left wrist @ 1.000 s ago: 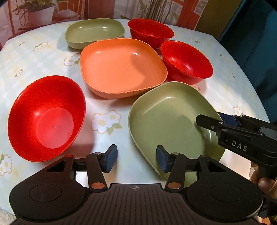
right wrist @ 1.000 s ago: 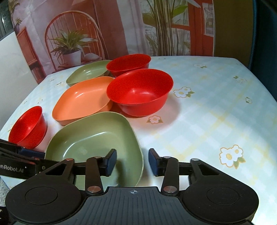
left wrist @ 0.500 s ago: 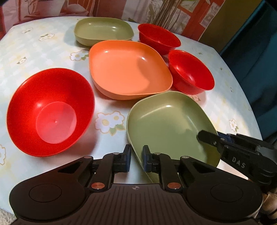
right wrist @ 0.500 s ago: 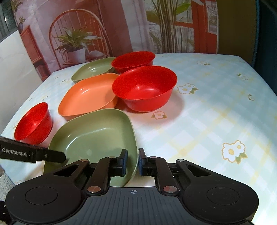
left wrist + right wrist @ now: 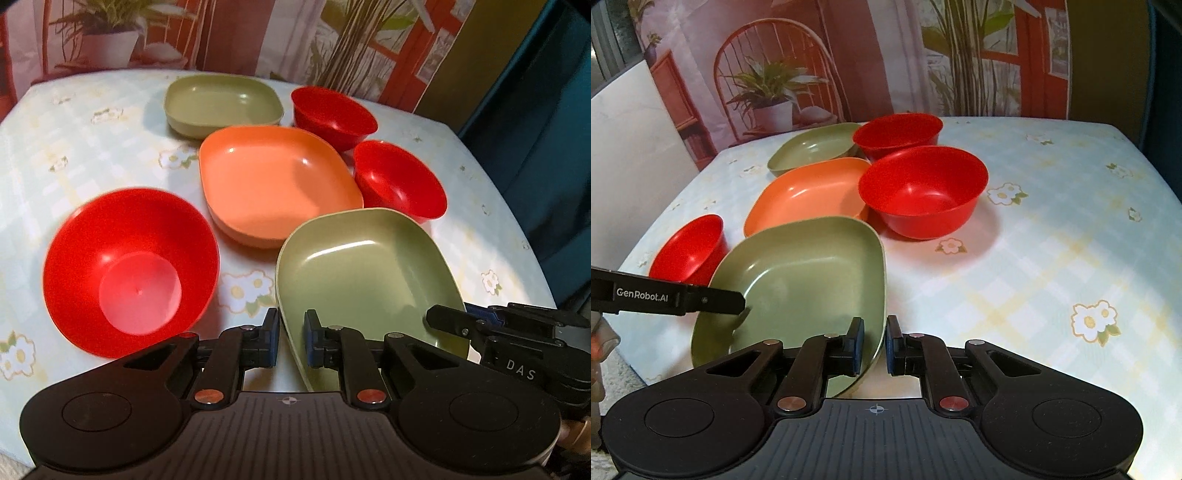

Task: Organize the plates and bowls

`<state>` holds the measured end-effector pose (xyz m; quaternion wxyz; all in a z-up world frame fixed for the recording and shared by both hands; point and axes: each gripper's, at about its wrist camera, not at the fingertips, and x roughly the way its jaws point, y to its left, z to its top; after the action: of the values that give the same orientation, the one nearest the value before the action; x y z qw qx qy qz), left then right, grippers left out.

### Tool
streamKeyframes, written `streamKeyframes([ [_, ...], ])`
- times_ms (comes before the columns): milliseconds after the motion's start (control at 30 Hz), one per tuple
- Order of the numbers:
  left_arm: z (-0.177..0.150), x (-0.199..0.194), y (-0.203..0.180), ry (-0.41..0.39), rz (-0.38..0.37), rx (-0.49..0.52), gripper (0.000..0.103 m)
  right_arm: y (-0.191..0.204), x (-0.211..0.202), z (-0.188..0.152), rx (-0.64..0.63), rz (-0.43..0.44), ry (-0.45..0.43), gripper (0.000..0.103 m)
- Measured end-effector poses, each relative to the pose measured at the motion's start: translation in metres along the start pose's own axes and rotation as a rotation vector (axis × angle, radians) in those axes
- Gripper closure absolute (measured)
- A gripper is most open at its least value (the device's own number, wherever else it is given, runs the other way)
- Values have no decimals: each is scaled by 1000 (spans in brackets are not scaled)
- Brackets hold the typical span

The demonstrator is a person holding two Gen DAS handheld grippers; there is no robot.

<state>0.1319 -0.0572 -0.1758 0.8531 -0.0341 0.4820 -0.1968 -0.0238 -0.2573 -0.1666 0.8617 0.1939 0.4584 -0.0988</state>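
Observation:
A green plate (image 5: 365,280) (image 5: 809,280) sits nearest me, its far side raised off the table. My left gripper (image 5: 291,341) is shut on its left rim, and my right gripper (image 5: 874,345) is shut on its right rim. Behind it lies an orange plate (image 5: 273,184) (image 5: 809,194), and a second green plate (image 5: 221,101) (image 5: 816,146) is at the back. One red bowl (image 5: 129,266) (image 5: 690,247) stands at the left. Two more red bowls (image 5: 399,181) (image 5: 923,188) stand at the right, the far one (image 5: 332,112) (image 5: 897,131) behind the near one.
The flowered tablecloth (image 5: 1052,258) stretches bare to the right of the bowls. The table's right edge (image 5: 524,221) drops off beside a dark blue curtain. A printed backdrop with a plant (image 5: 772,92) hangs behind the table.
Both grippers have gone from open to shut on the near green plate's rims. The plate's far side now stands higher than before.

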Motion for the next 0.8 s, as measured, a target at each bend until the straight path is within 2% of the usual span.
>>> streamKeyframes([
  [167,10,-7,2,-33,-1,35,88,5,-5,8,-5,8,-9,92],
  [433,44,-11,13,-69,-17,46,88,11,-4,35,-27,11,-51,92],
  [633,72,-8,23,-96,-5,46,88,16,7,60,-35,25,-92,92],
  [800,93,3,32,-103,22,68,88,29,19,84,-89,-4,-122,92],
])
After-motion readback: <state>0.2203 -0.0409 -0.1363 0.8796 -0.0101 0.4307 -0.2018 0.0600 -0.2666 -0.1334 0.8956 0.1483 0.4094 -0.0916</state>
